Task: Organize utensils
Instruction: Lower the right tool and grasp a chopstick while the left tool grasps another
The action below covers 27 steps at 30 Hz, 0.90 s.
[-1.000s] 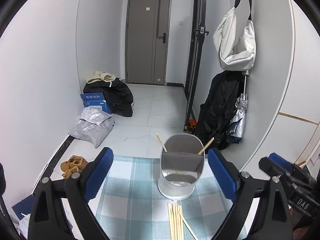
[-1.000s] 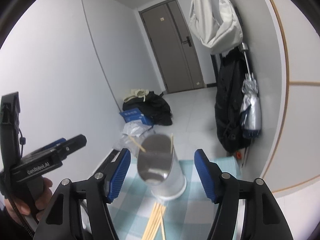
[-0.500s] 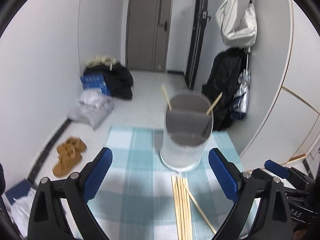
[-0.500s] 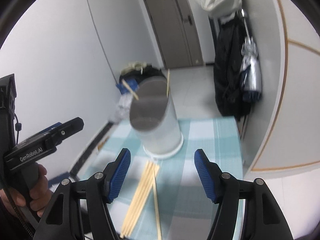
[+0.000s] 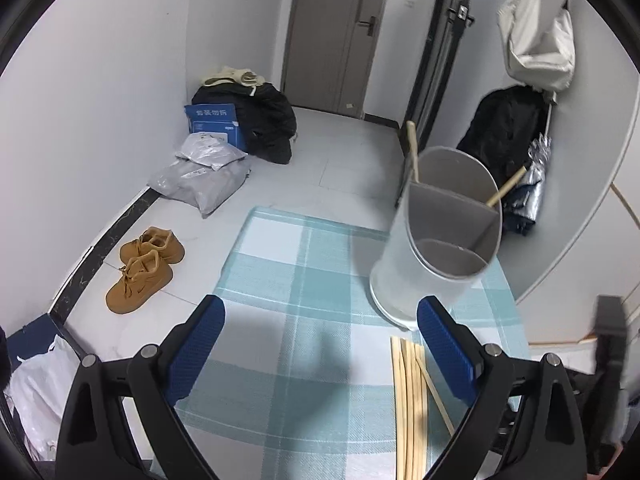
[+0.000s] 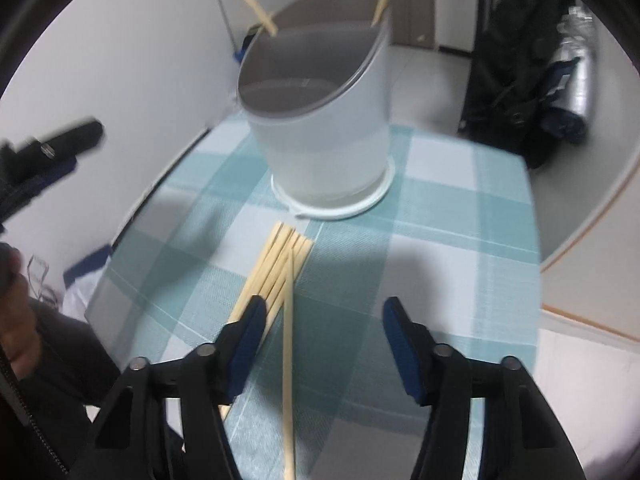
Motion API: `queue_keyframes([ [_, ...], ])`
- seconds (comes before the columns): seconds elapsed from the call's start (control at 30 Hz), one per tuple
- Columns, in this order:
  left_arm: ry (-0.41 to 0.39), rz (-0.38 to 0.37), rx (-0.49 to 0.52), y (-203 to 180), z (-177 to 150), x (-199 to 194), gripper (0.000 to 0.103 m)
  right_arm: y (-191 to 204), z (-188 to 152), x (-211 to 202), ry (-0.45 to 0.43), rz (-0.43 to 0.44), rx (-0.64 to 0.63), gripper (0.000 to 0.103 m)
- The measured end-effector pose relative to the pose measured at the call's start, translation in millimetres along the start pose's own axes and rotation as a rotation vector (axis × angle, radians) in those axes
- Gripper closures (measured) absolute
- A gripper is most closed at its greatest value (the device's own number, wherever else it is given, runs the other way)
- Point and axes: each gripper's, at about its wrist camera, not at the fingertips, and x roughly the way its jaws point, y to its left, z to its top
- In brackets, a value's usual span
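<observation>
A white utensil holder [image 5: 436, 236] with a grey divided inside stands on the blue checked cloth [image 5: 304, 280]; two wooden chopsticks lean in its back compartment. It also shows in the right wrist view [image 6: 324, 128]. Several loose wooden chopsticks [image 6: 276, 272] lie in a bundle in front of it, one [image 6: 288, 340] crossing them; they show in the left wrist view [image 5: 412, 396] too. My left gripper [image 5: 320, 336] is open and empty above the cloth, left of the bundle. My right gripper [image 6: 324, 320] is open and empty, low over the bundle.
The table's left edge drops to a tiled floor with brown shoes [image 5: 144, 268], grey parcels [image 5: 200, 176], a blue box [image 5: 216, 120] and dark bags. A black coat [image 5: 500, 124] and umbrella hang at the right wall. A door [image 5: 332, 32] stands behind.
Both grippers have tilted down and come lower toward the table. The right gripper has moved in over the loose chopsticks. Both stay open.
</observation>
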Motion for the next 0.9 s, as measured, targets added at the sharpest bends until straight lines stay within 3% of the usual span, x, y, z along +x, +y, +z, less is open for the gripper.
queue_keyframes([
  [0.13,-0.016,0.033,0.008,4.2,2.9,-3.2,0.009,9.9,6.7,21.2,0.046,0.005,-0.053,0.056],
  [0.33,-0.004,0.023,0.018,5.6,4.5,-3.4,0.009,18.8,12.8,41.1,0.083,0.021,-0.083,0.066],
  [0.53,-0.003,0.027,0.026,8.3,7.6,0.4,0.009,15.0,16.5,51.0,0.093,0.041,-0.053,0.092],
  [0.63,0.006,0.027,0.024,9.2,6.9,3.1,0.009,11.6,20.8,51.5,0.096,0.070,-0.019,0.098],
  [0.9,0.057,0.042,0.036,7.4,1.5,16.2,0.009,-2.5,26.3,34.0,0.038,0.117,0.059,0.099],
])
